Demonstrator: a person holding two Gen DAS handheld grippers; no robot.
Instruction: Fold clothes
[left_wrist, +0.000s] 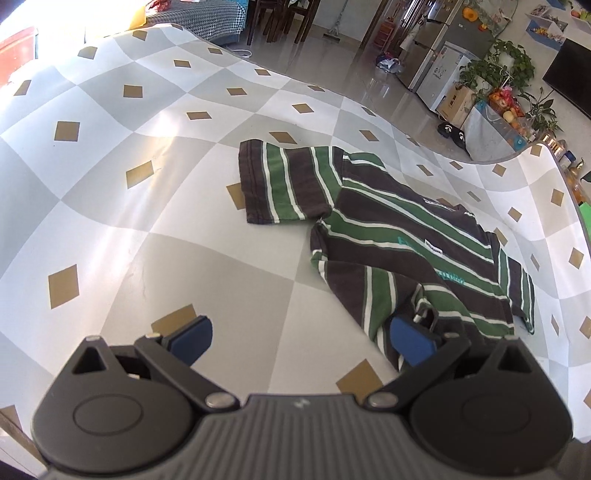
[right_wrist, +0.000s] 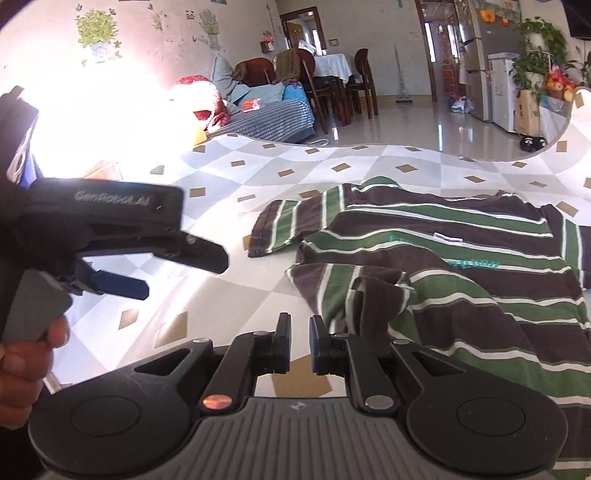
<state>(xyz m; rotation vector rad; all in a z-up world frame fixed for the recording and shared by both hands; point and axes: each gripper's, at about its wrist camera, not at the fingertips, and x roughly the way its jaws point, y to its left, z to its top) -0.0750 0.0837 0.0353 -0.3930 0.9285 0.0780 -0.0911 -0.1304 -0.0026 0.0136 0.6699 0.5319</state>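
Blue-padded fingers (right_wrist: 284, 341) of right gripper (right_wrist: 298, 341) nearly together, pinching nothing, hanging just short of striped shirt (right_wrist: 443, 280).
Left gripper (left_wrist: 301, 334) spread wide and empty over checked bench cover (left_wrist: 147, 192), right-hand pad at the rumpled hem corner; contact cannot be told. Shirt lying mostly flat on bench, one sleeve (left_wrist: 280, 184) laid out to the side, near hem (right_wrist: 369, 291) bunched. Probably between folds, nothing yet gripped. Next move likely calls for opening wider, dropping to hem or sleeve edge, pinching cloth clear of cover. Plenty of bare cover left of shirt; bench edge (right_wrist: 369, 146) well beyond collar; grippers near each other, so crossing paths risks a bump.
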